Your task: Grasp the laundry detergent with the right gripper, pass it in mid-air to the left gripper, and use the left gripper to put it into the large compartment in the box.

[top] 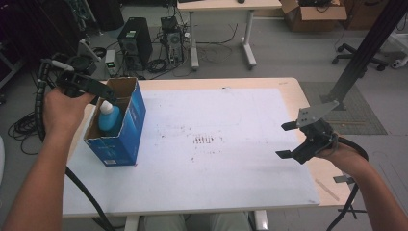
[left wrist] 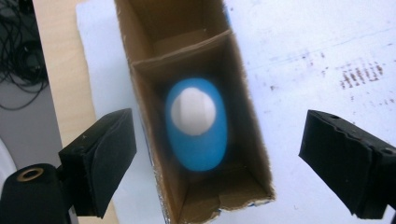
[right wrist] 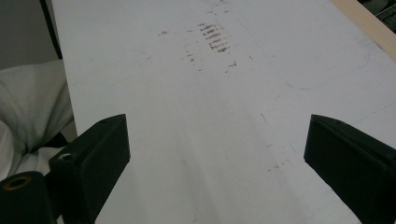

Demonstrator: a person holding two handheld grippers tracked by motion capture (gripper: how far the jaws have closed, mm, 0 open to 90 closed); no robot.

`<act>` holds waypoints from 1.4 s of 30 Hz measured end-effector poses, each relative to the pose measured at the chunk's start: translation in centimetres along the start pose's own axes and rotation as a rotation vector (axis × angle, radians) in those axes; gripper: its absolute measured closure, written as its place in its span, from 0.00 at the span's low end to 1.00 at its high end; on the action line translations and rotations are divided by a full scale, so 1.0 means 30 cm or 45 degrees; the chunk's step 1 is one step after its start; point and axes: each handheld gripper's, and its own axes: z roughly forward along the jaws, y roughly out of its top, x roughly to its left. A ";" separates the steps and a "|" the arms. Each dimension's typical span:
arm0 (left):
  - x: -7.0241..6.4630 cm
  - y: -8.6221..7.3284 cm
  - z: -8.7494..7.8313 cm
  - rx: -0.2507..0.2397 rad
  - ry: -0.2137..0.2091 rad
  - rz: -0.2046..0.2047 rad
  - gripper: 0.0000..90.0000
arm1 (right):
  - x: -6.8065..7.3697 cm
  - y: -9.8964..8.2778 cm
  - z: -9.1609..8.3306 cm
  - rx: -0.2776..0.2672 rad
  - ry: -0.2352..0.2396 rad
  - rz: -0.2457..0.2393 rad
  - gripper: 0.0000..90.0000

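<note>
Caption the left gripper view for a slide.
Open left claw above a blue bottle with a white cap, standing in a divided cardboard box.

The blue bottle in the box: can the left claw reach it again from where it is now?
Probably yes. The blue bottle stands upright in the open-topped box, and the left claw hangs right above it with its jaws wide apart and nothing between them. Only the cardboard walls close beside the bottle may crowd the jaws.

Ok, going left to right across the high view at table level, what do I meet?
Left tool → blue bottle standing in the blue box → brown smudges on the white board → right tool.
</note>
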 end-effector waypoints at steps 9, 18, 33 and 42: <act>-0.052 0.018 -0.050 -0.025 -0.055 0.093 0.10 | 0.009 0.008 -0.008 0.004 -0.004 -0.005 0.07; -0.123 0.040 -0.058 -0.019 -0.122 0.215 0.07 | 0.010 0.012 -0.010 0.002 -0.007 0.005 0.07; -0.284 0.075 -0.055 -0.026 -0.202 0.458 0.06 | 0.009 0.021 -0.002 0.023 -0.006 0.006 0.07; -0.367 0.084 -0.045 -0.028 -0.237 0.554 0.07 | 0.008 0.031 0.003 0.031 0.002 0.004 0.07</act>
